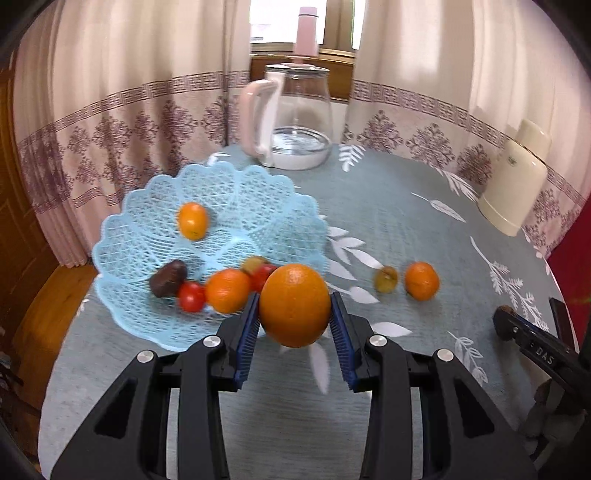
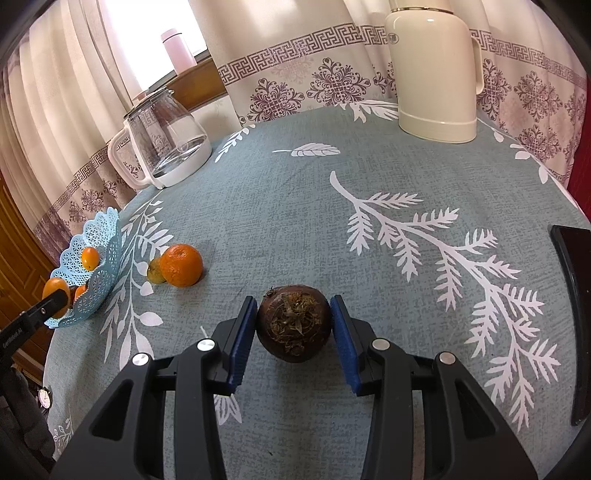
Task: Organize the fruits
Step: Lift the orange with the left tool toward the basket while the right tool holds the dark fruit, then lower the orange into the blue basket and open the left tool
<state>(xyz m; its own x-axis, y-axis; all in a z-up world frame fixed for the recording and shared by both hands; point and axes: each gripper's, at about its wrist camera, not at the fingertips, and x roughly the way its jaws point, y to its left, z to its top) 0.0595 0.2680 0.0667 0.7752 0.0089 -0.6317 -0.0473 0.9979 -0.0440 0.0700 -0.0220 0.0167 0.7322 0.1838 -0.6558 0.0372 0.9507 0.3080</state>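
My left gripper (image 1: 294,295) is shut on a large orange (image 1: 294,310), held just right of a light blue lattice basket (image 1: 122,221). Inside the basket lie a small orange (image 1: 192,220), a dark brown fruit (image 1: 168,277), red tomatoes (image 1: 192,296), another orange (image 1: 228,290) and a greenish fruit (image 1: 253,263). A tangerine (image 1: 421,280) and a yellow-green fruit (image 1: 386,279) lie on the cloth. My right gripper (image 2: 293,301) is shut on a round brown fruit (image 2: 293,326) low over the table. The tangerine (image 2: 181,265) and the basket (image 2: 99,258) are to its left.
A glass kettle (image 1: 295,122) with a pink handle stands at the table's far edge. A cream thermos jug (image 2: 436,74) stands at the back right. A dark flat slab (image 2: 572,314) lies at the right edge. Curtains hang all around, and a pink bottle (image 1: 306,31) sits on the sill.
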